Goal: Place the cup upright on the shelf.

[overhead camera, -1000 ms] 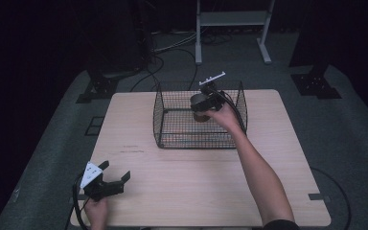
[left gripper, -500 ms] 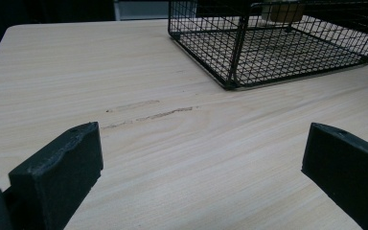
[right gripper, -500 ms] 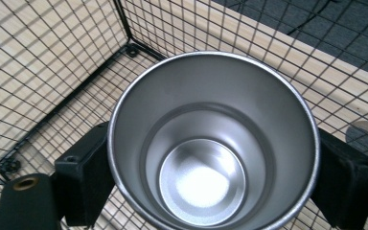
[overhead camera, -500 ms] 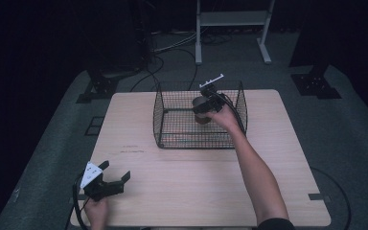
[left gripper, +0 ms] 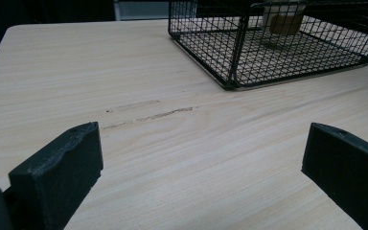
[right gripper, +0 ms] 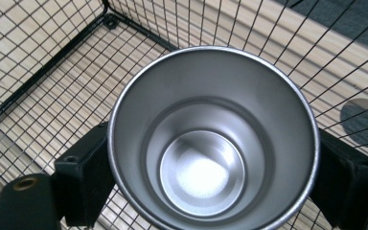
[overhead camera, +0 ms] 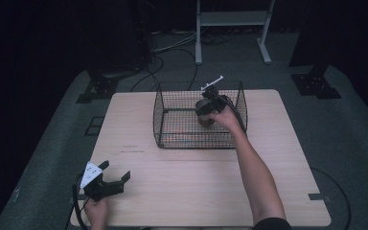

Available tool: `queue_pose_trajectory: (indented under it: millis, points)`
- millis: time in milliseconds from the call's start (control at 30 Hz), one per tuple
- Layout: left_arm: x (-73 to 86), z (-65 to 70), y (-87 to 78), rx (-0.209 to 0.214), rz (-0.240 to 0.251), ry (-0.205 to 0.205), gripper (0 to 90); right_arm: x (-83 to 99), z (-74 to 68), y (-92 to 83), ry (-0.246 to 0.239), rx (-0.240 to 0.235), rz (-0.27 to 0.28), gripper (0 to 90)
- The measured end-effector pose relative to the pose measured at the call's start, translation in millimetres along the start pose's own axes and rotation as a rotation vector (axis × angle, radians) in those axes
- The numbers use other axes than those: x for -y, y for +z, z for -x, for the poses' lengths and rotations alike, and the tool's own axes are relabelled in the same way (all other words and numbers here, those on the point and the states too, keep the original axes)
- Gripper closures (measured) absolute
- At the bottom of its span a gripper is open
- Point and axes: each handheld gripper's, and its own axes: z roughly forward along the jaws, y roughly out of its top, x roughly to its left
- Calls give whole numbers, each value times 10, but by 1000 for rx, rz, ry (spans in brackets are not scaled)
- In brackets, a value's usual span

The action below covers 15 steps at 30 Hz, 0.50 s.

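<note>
Clamped on a steel cup (right gripper: 211, 139), the right gripper (overhead camera: 208, 109) hung inside the wire basket (overhead camera: 172, 136), its two black jaws pressed against opposite sides of the cup's wall just under the rim, as the right gripper view showed. That cup was plain brushed metal, round and tapering toward a smaller flat bottom that caught a bright patch of light; it stood upright and seemed empty, its mouth open toward the camera. Below and around it ran the basket's black mesh, with one bottom corner of the frame near the upper left of that view and the pale wood showing through the wires. From above, the cup sat toward the basket's far right part, and whether it touched the mesh floor could not be told. Compared with a second before, the right hand (overhead camera: 224, 116) and cup had shifted only slightly, hardly more than a nudge within the same corner of the basket. Well apart, at the near left corner of the table (overhead camera: 191, 187), the left gripper (overhead camera: 110, 181) lay low over the wood with its jaws spread wide and nothing between them, just where it had been earlier; its own view looked across bare grain toward the basket
</note>
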Motion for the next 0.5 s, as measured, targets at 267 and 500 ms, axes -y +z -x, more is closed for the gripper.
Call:
queue_pose_trajectory:
  millis: [267, 500]
  points:
    - [-1, -5, -2, 0, -1, 3, 0, 32, -42, 93, -27, -2, -46, 135]
    - [-1, -3, -1, -1, -1, 2, 0, 73, -31, 131, -21, 4, -59, 134]
